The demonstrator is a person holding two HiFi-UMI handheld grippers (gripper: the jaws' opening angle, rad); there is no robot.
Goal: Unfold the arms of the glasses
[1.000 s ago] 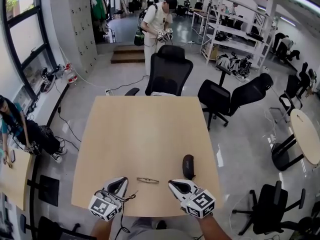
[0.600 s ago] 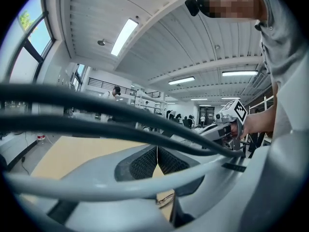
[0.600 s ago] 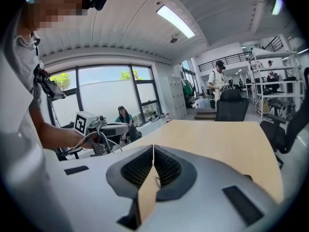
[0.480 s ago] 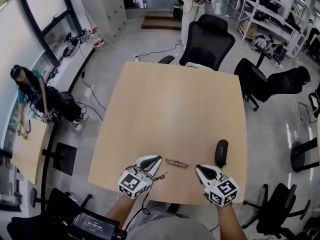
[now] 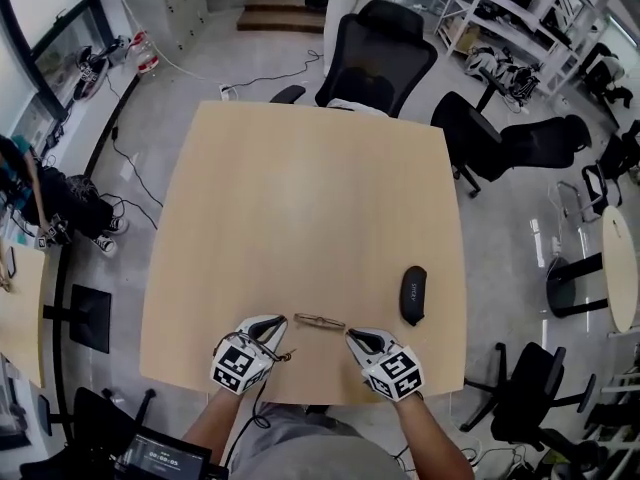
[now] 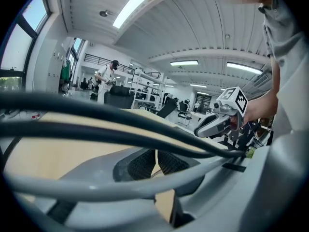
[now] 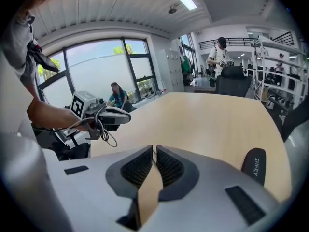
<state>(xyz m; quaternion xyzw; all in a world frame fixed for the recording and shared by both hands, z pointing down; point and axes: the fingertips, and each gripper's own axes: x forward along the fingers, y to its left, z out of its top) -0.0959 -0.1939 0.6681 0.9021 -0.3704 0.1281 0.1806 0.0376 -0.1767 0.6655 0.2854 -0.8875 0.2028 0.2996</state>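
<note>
The glasses (image 5: 320, 320) lay folded by the tabletop's (image 5: 300, 198) near edge, between the two grippers and touching neither. The left gripper (image 5: 276, 322) and right gripper (image 5: 354, 337) each had fingers together, gripping nothing. A case (image 5: 412, 294) lay nearer the right edge.

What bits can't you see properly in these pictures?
- Head view: the glasses are too small to tell how their arms lie.
- Left gripper view: black cables cross the front and hide much of the table; the glasses can't be made out clearly.
- Right gripper view: the right gripper hides the glasses with its own body, which also cuts off the bottom of the black case.
</note>
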